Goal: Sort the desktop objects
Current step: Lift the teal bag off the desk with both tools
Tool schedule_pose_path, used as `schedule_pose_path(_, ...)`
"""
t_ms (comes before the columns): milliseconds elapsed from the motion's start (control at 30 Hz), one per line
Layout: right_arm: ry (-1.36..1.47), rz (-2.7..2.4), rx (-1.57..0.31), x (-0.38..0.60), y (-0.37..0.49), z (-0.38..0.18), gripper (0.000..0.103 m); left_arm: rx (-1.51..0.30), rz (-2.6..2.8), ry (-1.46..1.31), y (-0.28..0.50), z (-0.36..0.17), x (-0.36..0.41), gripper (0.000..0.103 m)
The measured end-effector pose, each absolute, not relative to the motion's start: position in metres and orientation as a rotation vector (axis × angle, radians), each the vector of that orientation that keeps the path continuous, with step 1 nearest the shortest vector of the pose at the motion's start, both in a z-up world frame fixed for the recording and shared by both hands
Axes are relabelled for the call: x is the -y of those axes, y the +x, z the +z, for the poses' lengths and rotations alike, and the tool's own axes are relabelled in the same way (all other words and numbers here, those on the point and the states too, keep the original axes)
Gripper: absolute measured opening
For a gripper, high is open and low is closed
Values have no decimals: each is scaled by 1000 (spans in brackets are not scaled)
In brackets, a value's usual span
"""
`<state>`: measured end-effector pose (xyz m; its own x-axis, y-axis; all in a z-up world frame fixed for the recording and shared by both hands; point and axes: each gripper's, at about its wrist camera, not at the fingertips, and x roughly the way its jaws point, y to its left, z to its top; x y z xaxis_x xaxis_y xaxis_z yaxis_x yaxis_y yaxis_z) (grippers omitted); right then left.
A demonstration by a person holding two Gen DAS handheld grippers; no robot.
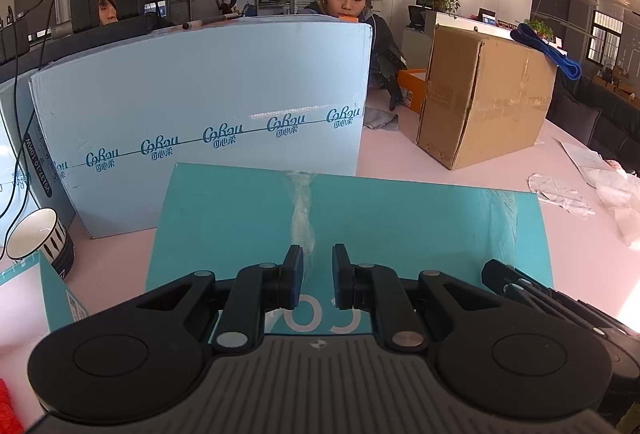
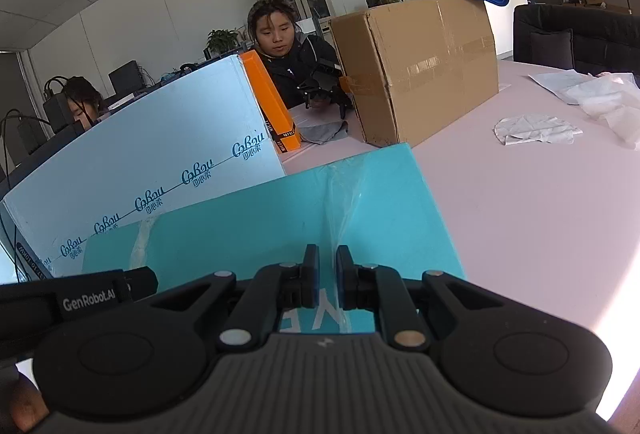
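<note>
A flat teal box lid [image 1: 400, 226] with clear tape strips lies on the pink table; it also shows in the right wrist view [image 2: 280, 226]. My left gripper [image 1: 318, 276] hovers over its near edge, jaws a little apart with nothing between them. My right gripper [image 2: 327, 276] is over the same lid's near right part, jaws also slightly apart and empty. The right gripper's body [image 1: 552, 302] shows at the right of the left wrist view, and the left gripper's body [image 2: 80, 298] at the left of the right wrist view.
A tall light-blue carton [image 1: 200, 121] stands behind the lid. A brown cardboard box [image 1: 484, 97] sits at the back right, an orange box [image 2: 272, 101] between them. A striped cup [image 1: 40, 238] and a teal box [image 1: 32, 298] are left. Crumpled paper [image 2: 536, 129] lies right.
</note>
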<state>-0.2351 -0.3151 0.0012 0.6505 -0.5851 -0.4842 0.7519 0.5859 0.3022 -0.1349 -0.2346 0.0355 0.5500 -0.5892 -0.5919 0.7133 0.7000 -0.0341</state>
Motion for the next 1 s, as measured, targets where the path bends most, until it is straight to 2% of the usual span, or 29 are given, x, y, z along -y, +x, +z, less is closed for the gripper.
schedule_pose_path(100,523,-783,-347,314,-235,4,14,-594,-779,201,-137,45,229,18)
schedule_pose_path(1000,481,-706,-214,301,-232,35,14,-479,-710,98,-154,87,186,18)
